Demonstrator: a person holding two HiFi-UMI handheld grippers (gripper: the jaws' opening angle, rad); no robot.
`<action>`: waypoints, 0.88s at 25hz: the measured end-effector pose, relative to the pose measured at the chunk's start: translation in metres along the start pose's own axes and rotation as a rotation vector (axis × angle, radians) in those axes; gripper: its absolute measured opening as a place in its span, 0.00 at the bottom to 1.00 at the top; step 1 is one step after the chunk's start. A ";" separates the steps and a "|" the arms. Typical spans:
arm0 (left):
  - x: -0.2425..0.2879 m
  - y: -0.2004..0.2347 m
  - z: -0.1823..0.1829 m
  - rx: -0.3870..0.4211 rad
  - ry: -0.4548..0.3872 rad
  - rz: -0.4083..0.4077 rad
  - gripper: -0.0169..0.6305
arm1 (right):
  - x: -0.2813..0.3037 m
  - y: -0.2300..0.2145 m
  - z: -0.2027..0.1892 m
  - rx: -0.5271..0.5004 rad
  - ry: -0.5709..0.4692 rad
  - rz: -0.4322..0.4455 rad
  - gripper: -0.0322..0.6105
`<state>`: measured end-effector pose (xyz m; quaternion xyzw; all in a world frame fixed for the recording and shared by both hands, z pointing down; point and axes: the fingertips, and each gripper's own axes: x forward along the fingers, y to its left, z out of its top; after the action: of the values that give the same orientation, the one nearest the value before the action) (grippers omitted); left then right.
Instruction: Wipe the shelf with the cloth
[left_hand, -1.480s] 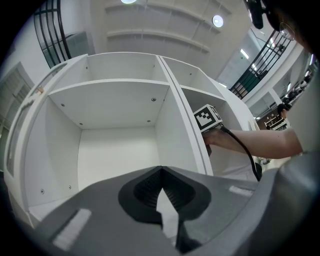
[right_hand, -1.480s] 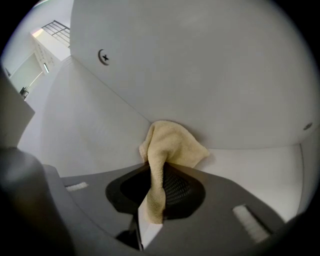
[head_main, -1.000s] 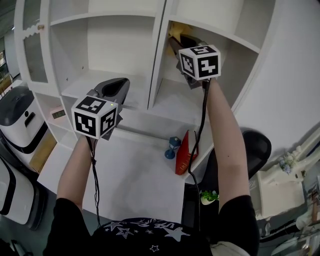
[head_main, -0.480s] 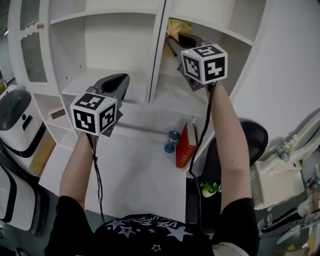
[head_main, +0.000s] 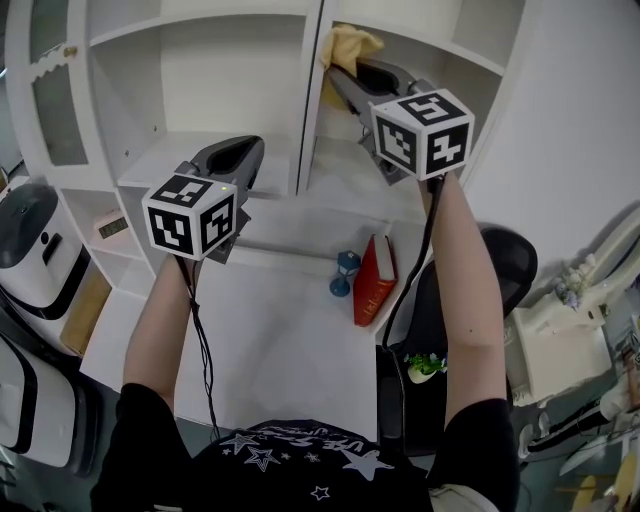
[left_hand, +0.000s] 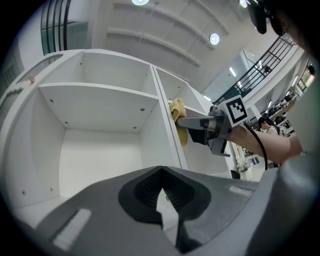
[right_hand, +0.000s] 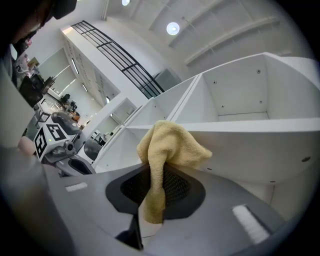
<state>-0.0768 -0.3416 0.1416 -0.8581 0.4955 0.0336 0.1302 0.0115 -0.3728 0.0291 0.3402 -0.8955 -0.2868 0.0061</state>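
A white, smooth-painted shelving unit (head_main: 310, 120) with square-cornered open compartments and small peg holes stands above a white desk (head_main: 270, 340). In the head view, the right gripper (head_main: 340, 80) is raised at 1 o'clock, into the right-hand compartment. Its jaws are clamped on a yellow terry cloth (right_hand: 172, 145). The cloth is soft and nubbly, bunched into a loose fold above the jaws, with a narrow tail hanging between them. In the right gripper view, the bunch lies against the front edge of the upper shelf board (right_hand: 250, 127). Whether it actually touches the board cannot be told.

The left gripper (left_hand: 161, 172) is held lower, at 10 o'clock, before the left compartment. Its ribbed grey jaws are closed together with nothing between them.

The step in hand is judged to be bringing the cloth onto the shelf, with wiping not clearly begun. The next move calls for the bunched cloth to be pressed flat on the board and swept along it, with the hard jaws held clear of the paint. The cloth is limp, so it may drag or fold under.

On the desk at 6 o'clock, well below the right gripper, a red book (head_main: 372, 280) leans beside a small blue dumbbell-shaped object (head_main: 345, 272).
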 end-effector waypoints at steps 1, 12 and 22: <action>0.002 0.001 -0.001 -0.003 0.001 -0.003 0.03 | -0.002 0.000 0.002 0.004 -0.013 0.003 0.18; 0.025 0.015 0.002 -0.012 -0.028 0.000 0.03 | 0.002 -0.052 -0.025 0.128 -0.016 -0.100 0.18; 0.043 0.029 0.007 0.003 -0.039 -0.014 0.03 | 0.032 -0.093 -0.100 0.171 0.183 -0.230 0.18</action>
<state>-0.0794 -0.3897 0.1213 -0.8605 0.4870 0.0486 0.1413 0.0636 -0.4991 0.0587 0.4645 -0.8675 -0.1761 0.0258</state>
